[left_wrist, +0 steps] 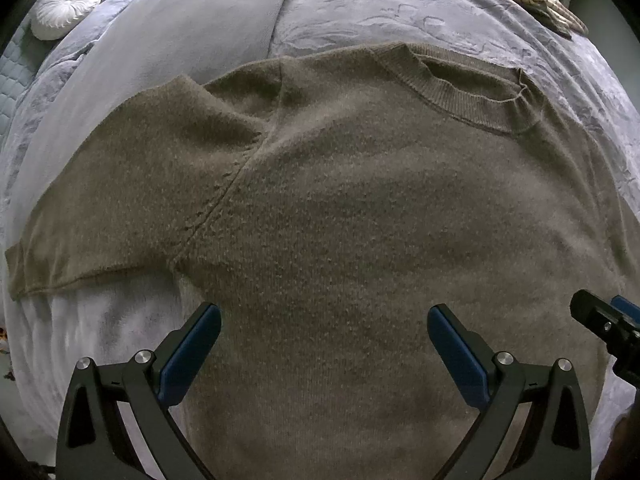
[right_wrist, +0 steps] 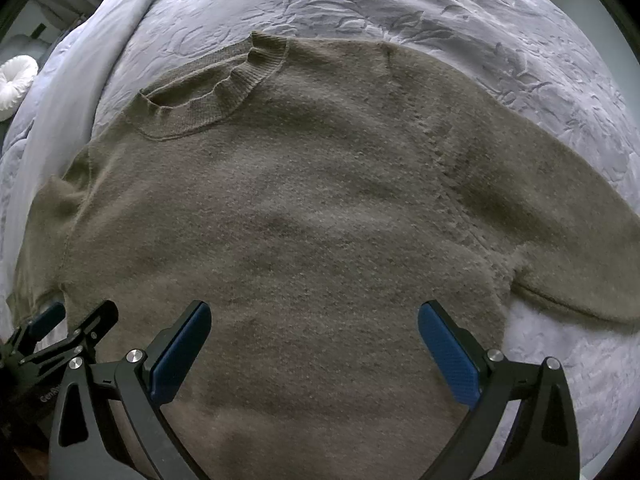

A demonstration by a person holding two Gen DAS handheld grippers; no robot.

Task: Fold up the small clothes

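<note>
1. The left gripper (left_wrist: 324, 316) is being held with its blue-padded fingers (left_wrist: 192, 354) spread wide, nothing being gripped between them.
2. The right gripper (right_wrist: 314, 312) is likewise being held wide open, its fingers (right_wrist: 448, 354) closing on nothing.
3. A brown knit sweater (left_wrist: 340, 220) is being spread flat beneath and ahead of both finger pairs, front up.
4. Its ribbed collar (right_wrist: 208, 92) is being shown far ahead of the fingers, with one short sleeve (left_wrist: 120, 184) lying out to the left of the left fingers.
5. A pale patterned bedspread (right_wrist: 400, 4) is being seen under the sweater.
6. A round white cushion (left_wrist: 66, 8) is being seen far beyond, to the left.
</note>
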